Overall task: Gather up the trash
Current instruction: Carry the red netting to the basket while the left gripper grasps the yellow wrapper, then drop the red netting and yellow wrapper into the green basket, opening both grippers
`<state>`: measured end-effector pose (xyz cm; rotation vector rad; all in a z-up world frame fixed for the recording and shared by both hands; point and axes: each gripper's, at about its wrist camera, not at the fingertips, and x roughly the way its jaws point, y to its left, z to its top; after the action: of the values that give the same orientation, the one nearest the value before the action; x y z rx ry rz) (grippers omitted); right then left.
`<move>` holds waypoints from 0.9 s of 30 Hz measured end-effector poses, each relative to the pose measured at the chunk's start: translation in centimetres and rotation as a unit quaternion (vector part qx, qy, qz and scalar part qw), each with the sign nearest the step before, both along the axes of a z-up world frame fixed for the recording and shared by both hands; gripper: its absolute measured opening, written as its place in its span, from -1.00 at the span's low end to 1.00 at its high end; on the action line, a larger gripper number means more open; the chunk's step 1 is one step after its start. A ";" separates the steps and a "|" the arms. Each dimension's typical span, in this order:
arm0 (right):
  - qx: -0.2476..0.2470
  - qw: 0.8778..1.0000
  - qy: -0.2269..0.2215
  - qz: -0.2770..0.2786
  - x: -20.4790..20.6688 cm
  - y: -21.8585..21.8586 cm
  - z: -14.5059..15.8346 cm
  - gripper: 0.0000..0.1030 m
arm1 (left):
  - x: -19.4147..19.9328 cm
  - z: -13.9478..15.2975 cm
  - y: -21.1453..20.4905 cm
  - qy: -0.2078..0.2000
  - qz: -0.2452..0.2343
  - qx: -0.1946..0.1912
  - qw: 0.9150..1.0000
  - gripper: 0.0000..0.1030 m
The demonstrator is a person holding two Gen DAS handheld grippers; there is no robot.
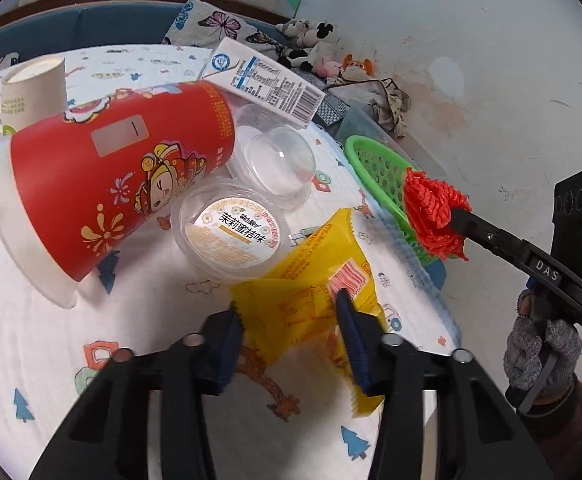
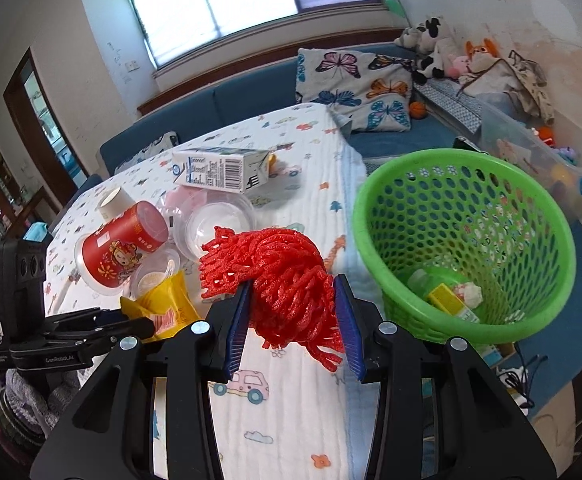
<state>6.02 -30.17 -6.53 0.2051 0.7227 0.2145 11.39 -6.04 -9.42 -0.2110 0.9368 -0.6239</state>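
A yellow snack wrapper [image 1: 299, 304] lies on the printed tablecloth, bunched between the blue pads of my left gripper [image 1: 289, 344], which is shut on it. My right gripper [image 2: 291, 320] is shut on a red foam net [image 2: 279, 276] and holds it above the table, just left of the green mesh basket [image 2: 431, 208]. The left wrist view shows the same net [image 1: 431, 212] in front of the basket [image 1: 375, 164]. The basket holds a yellow box [image 2: 451, 300] and crumpled paper.
On the table lie a red paper cup [image 1: 119, 176] on its side, a lidded pudding cup [image 1: 231, 232], a clear plastic dome [image 1: 279, 156], a milk carton [image 1: 263, 80] and a beige paper cup [image 1: 31, 92]. The basket stands past the table's right edge.
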 end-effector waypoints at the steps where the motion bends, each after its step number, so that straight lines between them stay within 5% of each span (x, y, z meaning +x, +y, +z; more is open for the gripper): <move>1: 0.000 1.000 -0.002 -0.002 -0.1 -0.2 0.1 -0.19 | -0.1 0.1 0.0 0.000 -0.002 -0.002 1.000 -0.43; 2: -0.001 1.000 -0.003 -0.004 -0.3 -0.4 0.2 -0.19 | -0.4 0.3 0.0 -0.001 -0.005 -0.004 1.000 -0.69; 7: -0.001 1.000 -0.009 -0.020 -0.8 -1.6 0.7 -0.19 | -1.4 1.3 -0.1 -0.016 -0.016 -0.007 1.000 -0.87; 17: -0.011 0.996 -0.021 -0.087 -1.2 -7.1 1.6 -0.19 | -2.7 5.7 -1.9 -0.077 -0.038 -0.004 0.996 -0.92; 27: -0.002 0.989 0.012 -0.144 0.0 -12.4 -0.9 -0.15 | -0.6 10.0 -6.9 -0.114 -0.075 -0.005 0.991 -0.92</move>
<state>6.07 -42.62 -7.47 0.3054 0.7087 -0.0654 10.78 -12.93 0.63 -0.0756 0.7342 -0.7742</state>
